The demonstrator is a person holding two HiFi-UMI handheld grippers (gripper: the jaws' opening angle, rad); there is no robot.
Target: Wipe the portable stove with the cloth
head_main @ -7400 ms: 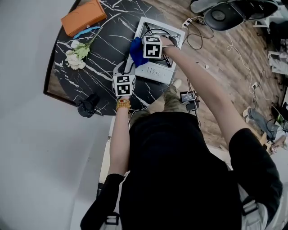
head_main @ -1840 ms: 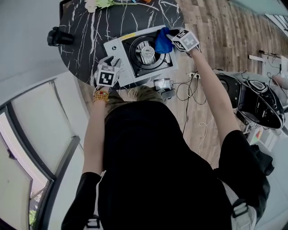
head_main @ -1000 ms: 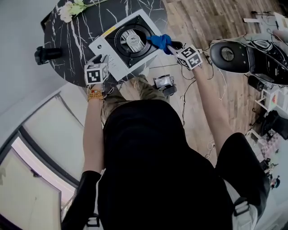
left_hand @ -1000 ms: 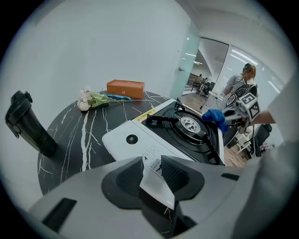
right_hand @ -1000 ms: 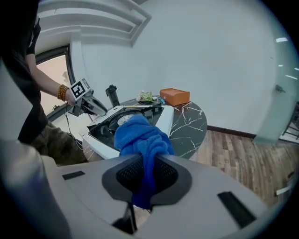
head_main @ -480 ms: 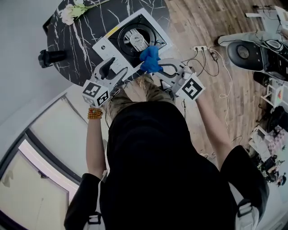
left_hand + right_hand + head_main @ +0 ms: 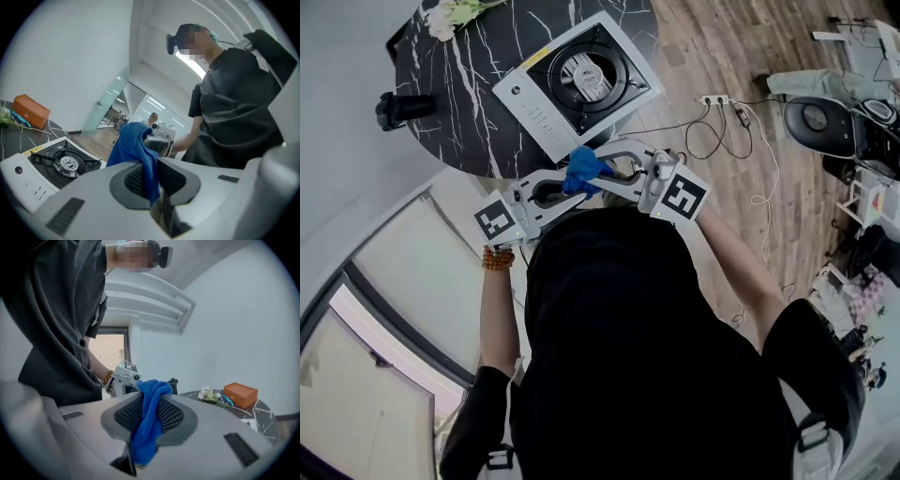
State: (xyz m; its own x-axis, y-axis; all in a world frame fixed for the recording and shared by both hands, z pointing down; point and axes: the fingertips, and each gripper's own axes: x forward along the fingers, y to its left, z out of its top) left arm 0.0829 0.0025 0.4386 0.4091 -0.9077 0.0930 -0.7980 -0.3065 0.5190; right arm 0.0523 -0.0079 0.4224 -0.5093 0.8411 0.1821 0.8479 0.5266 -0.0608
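Head view shows us the cloth held up off the counter, near the stove but clear of it, bunched between our two grippers. Our left gripper has its fingers pinched shut on the cloth. Our right gripper is clamped on it too.

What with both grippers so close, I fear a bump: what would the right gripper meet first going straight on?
Beyond the cloth pinched in its jaws, the right gripper would probably meet the left gripper first; it sits just ahead, though depth is unclear.
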